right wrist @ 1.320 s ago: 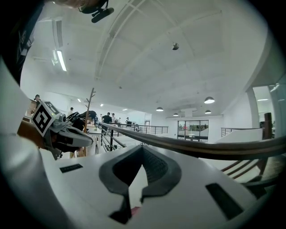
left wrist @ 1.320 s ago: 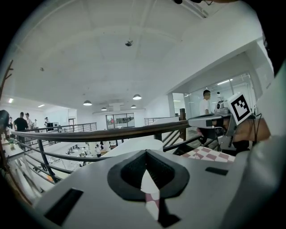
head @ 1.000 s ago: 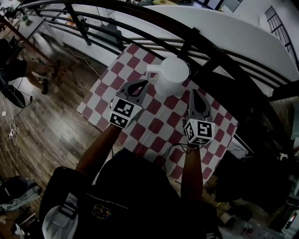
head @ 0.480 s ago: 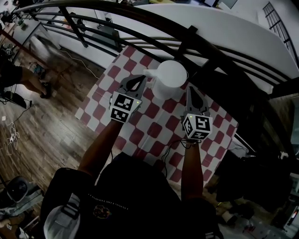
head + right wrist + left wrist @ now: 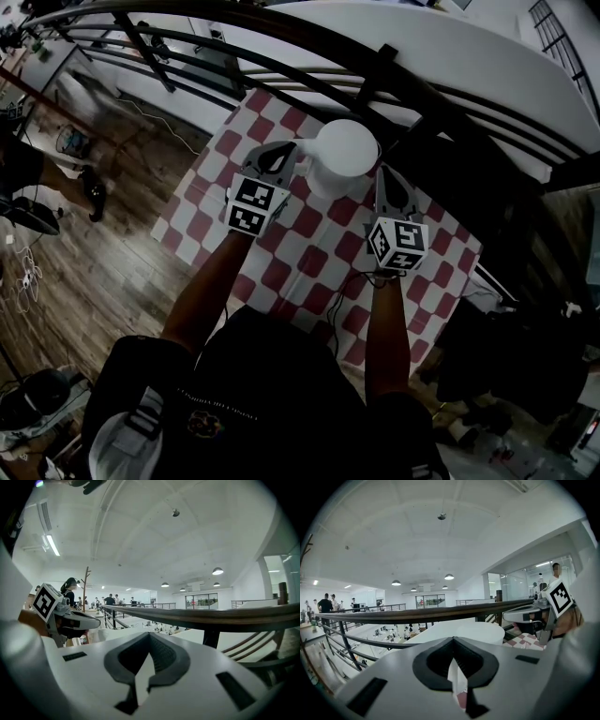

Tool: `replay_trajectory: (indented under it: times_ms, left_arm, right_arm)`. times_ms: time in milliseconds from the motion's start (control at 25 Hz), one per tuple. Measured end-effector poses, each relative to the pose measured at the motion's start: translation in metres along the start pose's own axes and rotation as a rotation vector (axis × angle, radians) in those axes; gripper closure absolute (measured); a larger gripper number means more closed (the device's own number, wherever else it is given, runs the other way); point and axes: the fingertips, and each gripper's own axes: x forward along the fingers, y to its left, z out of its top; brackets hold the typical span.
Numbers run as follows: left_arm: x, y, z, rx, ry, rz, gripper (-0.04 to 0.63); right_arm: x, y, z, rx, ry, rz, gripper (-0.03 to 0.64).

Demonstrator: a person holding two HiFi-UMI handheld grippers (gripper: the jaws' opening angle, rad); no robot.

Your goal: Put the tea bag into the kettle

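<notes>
A white kettle [image 5: 343, 150] with its lid on stands at the far side of the red-and-white checked table [image 5: 281, 272]. My left gripper [image 5: 284, 150] is held just left of it, close to its handle, jaws together at the tips. My right gripper [image 5: 383, 172] is held at the kettle's right side, shut with nothing in it. In the left gripper view the kettle's top [image 5: 480, 631] shows just beyond the shut jaws [image 5: 453, 639], and the right gripper [image 5: 555, 603] is at the right. No tea bag shows in any view.
A dark railing [image 5: 403, 89] with a thick top rail runs just beyond the table, with a drop to a lower floor past it. Wooden floor [image 5: 84, 272] lies left of the table. The right gripper view shows the left gripper [image 5: 56, 613] at its left.
Both grippers have moved a little forward, closer to the kettle's sides. The kettle has stayed in place and both jaws have stayed shut.
</notes>
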Motion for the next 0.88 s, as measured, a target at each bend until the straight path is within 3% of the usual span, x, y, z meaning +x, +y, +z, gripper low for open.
replay_trajectory:
  times_ms: [880]
  left_arm:
    - [0.008,0.007,-0.018,-0.038,0.051,0.007,0.597]
  right_arm:
    - [0.005,-0.011,-0.015,0.048,0.025,-0.025,0.606]
